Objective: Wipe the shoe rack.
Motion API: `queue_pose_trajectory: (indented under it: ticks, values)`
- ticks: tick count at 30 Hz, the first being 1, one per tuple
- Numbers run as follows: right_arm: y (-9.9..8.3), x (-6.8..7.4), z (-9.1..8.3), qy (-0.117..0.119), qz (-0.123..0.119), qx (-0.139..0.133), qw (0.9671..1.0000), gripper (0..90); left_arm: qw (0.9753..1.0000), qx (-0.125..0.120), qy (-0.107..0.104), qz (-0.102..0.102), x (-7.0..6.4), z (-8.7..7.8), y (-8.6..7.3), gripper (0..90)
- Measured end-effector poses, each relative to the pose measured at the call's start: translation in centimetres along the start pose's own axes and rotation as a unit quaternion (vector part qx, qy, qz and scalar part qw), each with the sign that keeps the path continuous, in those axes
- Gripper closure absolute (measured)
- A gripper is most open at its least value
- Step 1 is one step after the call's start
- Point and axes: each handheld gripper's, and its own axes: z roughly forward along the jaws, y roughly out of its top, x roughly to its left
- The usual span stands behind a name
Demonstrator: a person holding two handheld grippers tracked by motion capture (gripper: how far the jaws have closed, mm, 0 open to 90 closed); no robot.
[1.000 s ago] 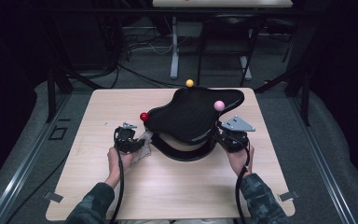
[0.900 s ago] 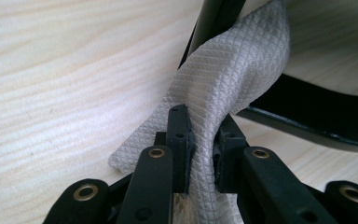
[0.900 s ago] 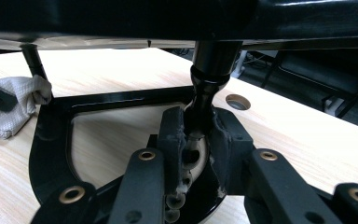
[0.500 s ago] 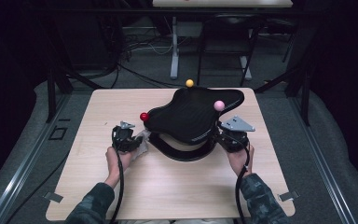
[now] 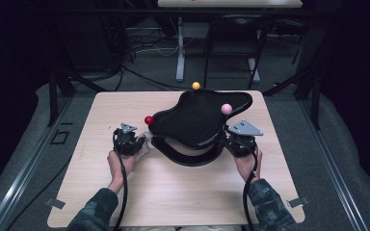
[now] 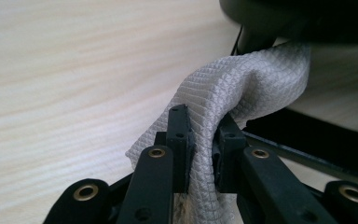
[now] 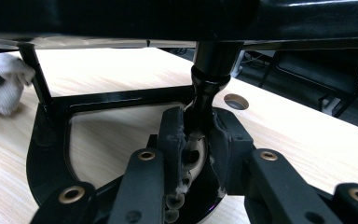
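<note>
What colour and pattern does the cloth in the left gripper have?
The cloth is pale grey-white with a fine woven grid texture, best seen in the left gripper view.

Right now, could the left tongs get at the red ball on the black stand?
Probably not yet: the left tongs are shut on the grey cloth. The red ball sits close beside them with nothing between.

A pale wooden table (image 5: pixel 183 192) carries a black stand (image 5: pixel 192 155); grey cloth (image 5: pixel 143 143) beside it.

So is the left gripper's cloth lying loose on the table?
No, the left gripper has the grey cloth pinched between its fingers.
</note>
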Motion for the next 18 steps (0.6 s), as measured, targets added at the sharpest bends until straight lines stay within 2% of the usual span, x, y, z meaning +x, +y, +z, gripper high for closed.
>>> queue_pose_trajectory:
  ticks: [4, 8, 13, 18]
  values:
    - [0.0, 0.0, 0.0, 0.001, 0.001, 0.000, 1.0000, 74.0, 0.9994, 0.033, -0.008, 0.009, -0.2, 1.1, -0.4, 79.5]
    - [0.0, 0.0, 0.0, 0.001, 0.001, 0.001, 1.0000, 74.0, 0.9987, 0.047, -0.012, 0.017, -0.5, 1.4, -0.4, 79.6]
    - [0.0, 0.0, 0.0, -0.001, 0.001, 0.000, 1.0000, 74.0, 0.9994, 0.033, -0.010, 0.011, -0.2, 0.7, -0.2, 79.6]
    - [0.0, 0.0, 0.0, -0.001, 0.000, 0.000, 1.0000, 74.1, 0.9999, 0.012, -0.009, 0.007, 0.1, -1.0, 0.3, 79.7]
